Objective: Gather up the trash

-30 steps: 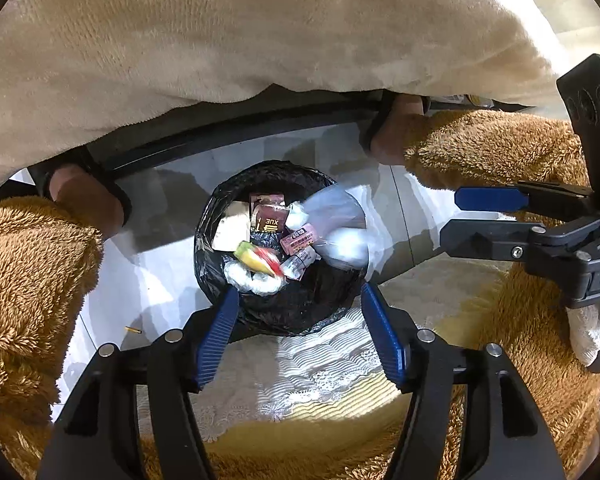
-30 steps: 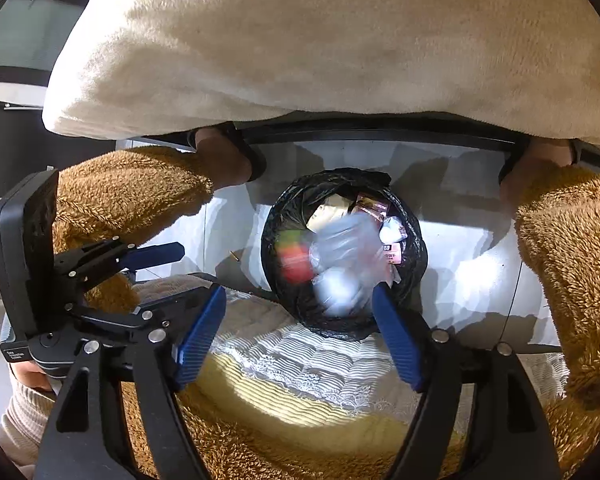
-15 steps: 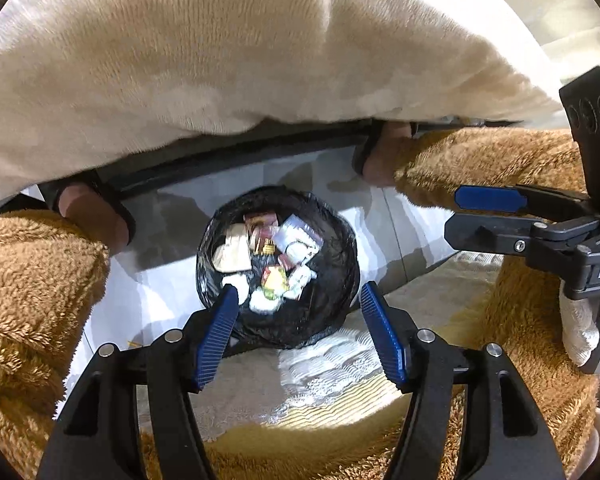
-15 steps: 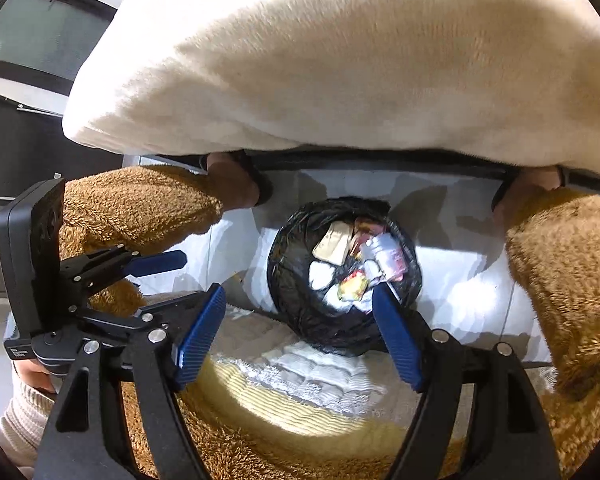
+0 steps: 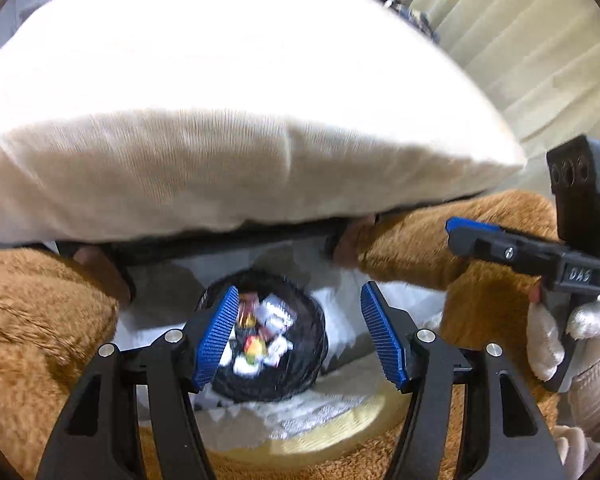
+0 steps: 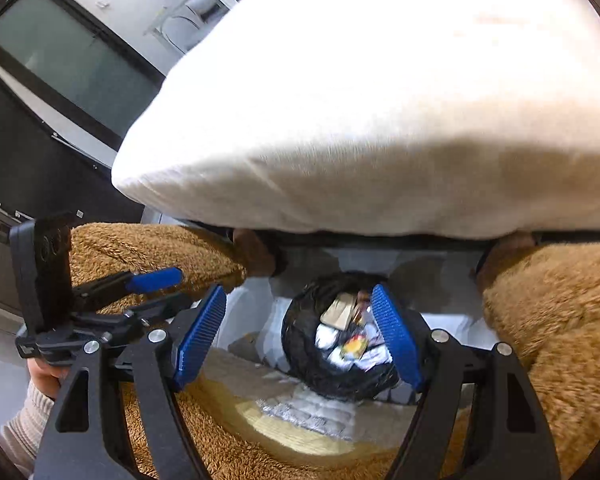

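Note:
A black-bagged trash bin [image 5: 300, 356] stands on the white floor below, holding wrappers and crumpled paper [image 5: 260, 340]. It also shows in the right wrist view [image 6: 332, 360]. My left gripper [image 5: 300, 336] is open and empty, high above the bin. My right gripper [image 6: 296, 336] is open and empty, also above it. Each gripper appears in the other's view: the right one [image 5: 500, 240] at the right edge, the left one [image 6: 140, 292] at the left.
A cream cushion [image 5: 240, 120] fills the upper half of both views. Brown fleece-clad legs [image 5: 32, 320] flank the bin, with feet in dark sandals [image 6: 260, 256]. A yellow seat edge with lace cover [image 5: 320, 420] lies below the grippers. A dark screen [image 6: 60, 60] stands far left.
Both grippers have risen and tilted up. The bin now looks smaller and lower in both views, and the cushion fills more of them. Loose trash has settled in the bin.

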A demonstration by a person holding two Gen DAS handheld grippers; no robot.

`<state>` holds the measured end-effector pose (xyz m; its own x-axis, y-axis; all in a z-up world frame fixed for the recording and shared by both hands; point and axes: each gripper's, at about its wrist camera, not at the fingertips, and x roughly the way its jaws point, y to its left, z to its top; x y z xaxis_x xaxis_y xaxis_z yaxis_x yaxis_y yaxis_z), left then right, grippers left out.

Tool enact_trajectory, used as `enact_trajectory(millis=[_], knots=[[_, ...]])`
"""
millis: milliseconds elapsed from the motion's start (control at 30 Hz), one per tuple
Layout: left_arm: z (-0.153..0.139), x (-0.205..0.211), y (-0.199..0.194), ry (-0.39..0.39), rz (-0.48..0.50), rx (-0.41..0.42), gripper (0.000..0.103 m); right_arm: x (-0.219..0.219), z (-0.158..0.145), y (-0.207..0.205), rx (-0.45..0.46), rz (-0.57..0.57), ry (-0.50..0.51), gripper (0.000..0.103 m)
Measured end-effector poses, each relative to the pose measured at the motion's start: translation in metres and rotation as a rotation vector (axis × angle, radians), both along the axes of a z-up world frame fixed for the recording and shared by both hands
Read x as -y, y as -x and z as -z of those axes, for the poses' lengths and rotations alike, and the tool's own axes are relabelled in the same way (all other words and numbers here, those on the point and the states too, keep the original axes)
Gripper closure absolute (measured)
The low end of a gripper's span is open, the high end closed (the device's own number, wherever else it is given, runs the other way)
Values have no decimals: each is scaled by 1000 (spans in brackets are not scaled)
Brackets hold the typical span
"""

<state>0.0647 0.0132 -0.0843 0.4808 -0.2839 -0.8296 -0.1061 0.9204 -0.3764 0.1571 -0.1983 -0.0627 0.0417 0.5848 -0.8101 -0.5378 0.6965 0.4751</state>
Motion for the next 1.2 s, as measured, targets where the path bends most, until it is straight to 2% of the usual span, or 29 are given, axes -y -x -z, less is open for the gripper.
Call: enact_trajectory(millis=[333, 667, 867, 1033, 1167, 1200], knots=[[-66, -16, 5, -59, -34, 207, 40, 14, -56, -8, 182, 28, -51, 28], [-108, -26, 0, -167, -35, 351, 40, 19, -96, -26, 329, 43, -83, 28], [-123, -33, -3, -226, -29, 409, 40, 21, -109, -36, 421, 57, -88, 28], [-122, -37, -12, -258, -29, 429, 40, 19, -114, -44, 484, 67, -93, 28], [-119, -39, -16, -272, -28, 438, 40, 19, -113, -48, 527, 84, -98, 18], [-118, -40, -17, -273, -29, 440, 33, 19, -113, -49, 543, 91, -95, 17]])
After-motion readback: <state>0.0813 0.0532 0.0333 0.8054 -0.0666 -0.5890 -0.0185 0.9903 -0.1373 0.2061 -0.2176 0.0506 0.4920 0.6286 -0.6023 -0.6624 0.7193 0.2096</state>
